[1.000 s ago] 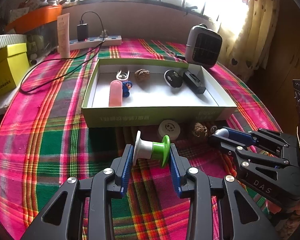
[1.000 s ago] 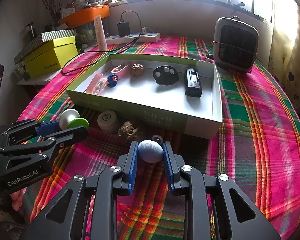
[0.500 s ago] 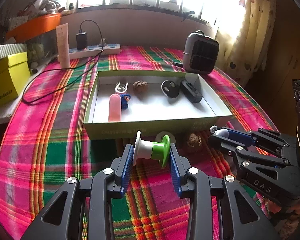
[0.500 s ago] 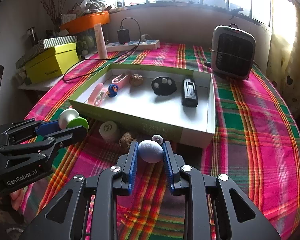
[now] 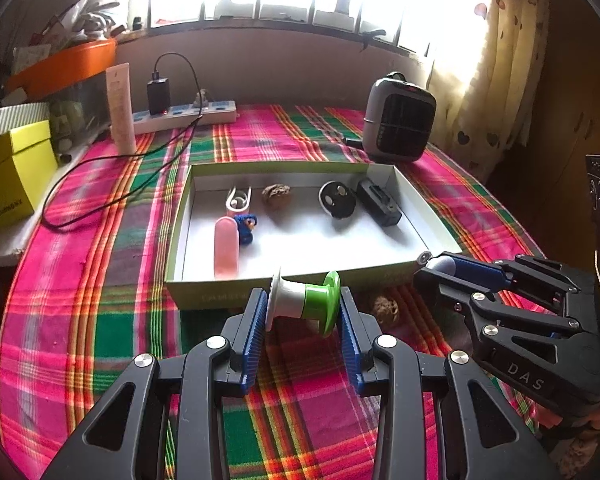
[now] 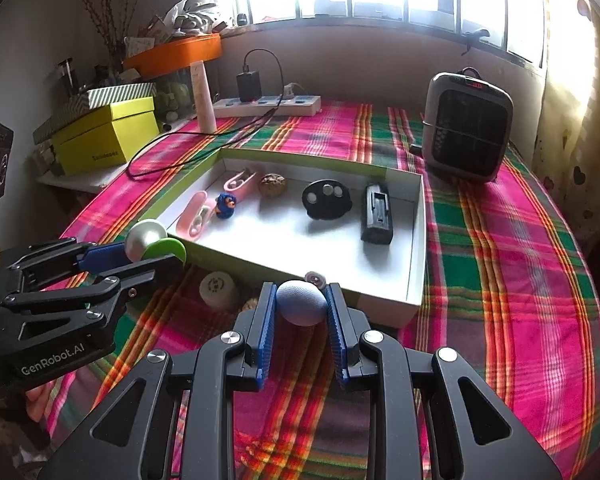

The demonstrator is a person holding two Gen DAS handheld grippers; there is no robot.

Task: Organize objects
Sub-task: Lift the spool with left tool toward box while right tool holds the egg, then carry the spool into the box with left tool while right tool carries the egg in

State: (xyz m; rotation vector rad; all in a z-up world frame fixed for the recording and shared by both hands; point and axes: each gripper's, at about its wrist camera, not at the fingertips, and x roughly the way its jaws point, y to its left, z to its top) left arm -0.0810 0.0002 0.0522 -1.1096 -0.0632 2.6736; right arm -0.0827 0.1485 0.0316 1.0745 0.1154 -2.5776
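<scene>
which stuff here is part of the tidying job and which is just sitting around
Part of the job:
- green and white spool in the left gripper
- bluish ball in the right gripper
- open box
- walnut and white round piece on the cloth

Just lying about:
- heater
- power strip
- yellow box

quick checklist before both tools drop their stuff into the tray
1. Left tool shut on white and green spool: ok.
2. Right tool shut on blue-grey ball: ok.
3. Both loads lifted above the tablecloth: ok.
4. Bare floor in tray near its front: ok.
5. Loads already over the tray: not ok, both are short of its front wall.
6. Walnut outside the tray: not ok.
</scene>
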